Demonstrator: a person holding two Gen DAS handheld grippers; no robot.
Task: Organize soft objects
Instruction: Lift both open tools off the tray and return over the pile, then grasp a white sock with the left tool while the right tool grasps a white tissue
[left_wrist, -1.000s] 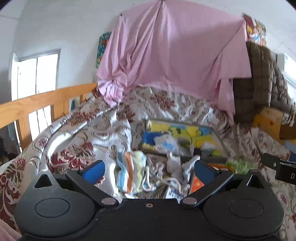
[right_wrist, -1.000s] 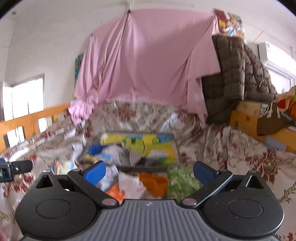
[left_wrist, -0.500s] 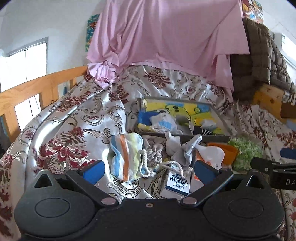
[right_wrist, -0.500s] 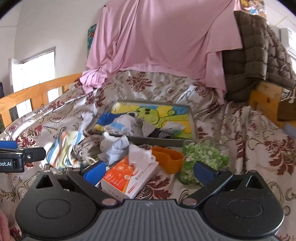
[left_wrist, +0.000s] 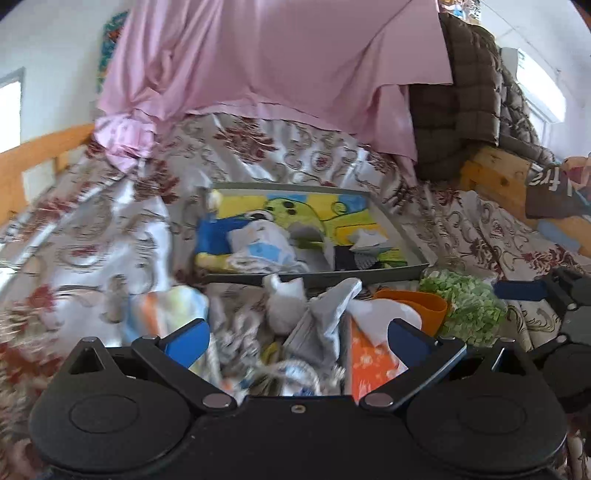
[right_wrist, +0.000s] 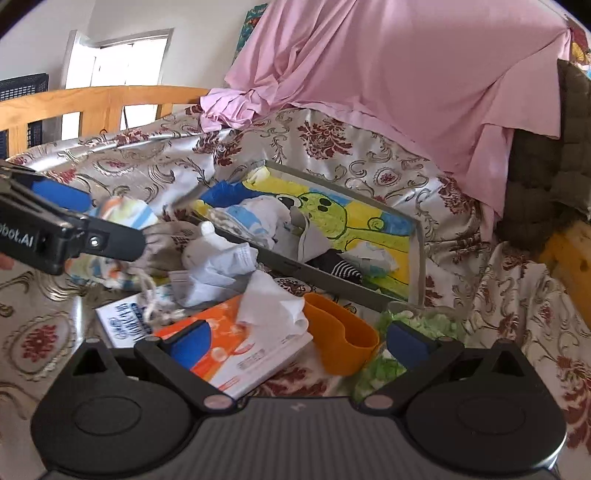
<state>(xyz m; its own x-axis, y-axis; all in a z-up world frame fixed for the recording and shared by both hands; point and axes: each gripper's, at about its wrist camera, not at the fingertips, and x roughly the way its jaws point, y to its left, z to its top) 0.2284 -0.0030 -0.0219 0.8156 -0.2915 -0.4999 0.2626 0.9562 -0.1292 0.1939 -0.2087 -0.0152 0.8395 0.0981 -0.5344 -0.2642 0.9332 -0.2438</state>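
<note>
A grey tray (left_wrist: 388, 275) (right_wrist: 419, 258) lined with a yellow-green cartoon picture lies on the flowered bedspread and holds several crumpled cloths. In front of it lie a striped cloth pouch (left_wrist: 166, 314) (right_wrist: 122, 214), a white bundled cloth (left_wrist: 284, 302) (right_wrist: 214, 254) and an orange tissue pack (left_wrist: 369, 358) (right_wrist: 236, 332). My left gripper (left_wrist: 295, 336) hovers open over the pile, holding nothing. My right gripper (right_wrist: 299, 341) is open above the tissue pack and an orange cup (right_wrist: 340, 336), also holding nothing. The left gripper (right_wrist: 70, 229) shows at the left edge of the right wrist view.
A clear container of green bits (left_wrist: 469, 302) (right_wrist: 424, 325) stands to the right of the orange cup. A blue-and-white box (right_wrist: 125, 325) lies by the tissue pack. A wooden bed rail (right_wrist: 92, 99) runs on the left. A pink sheet (right_wrist: 388, 66) and a brown quilt hang behind.
Both grippers have dropped and moved in toward the pile, so the tray and cloths look larger and closer. Both stay open and nothing has been taken hold of.
</note>
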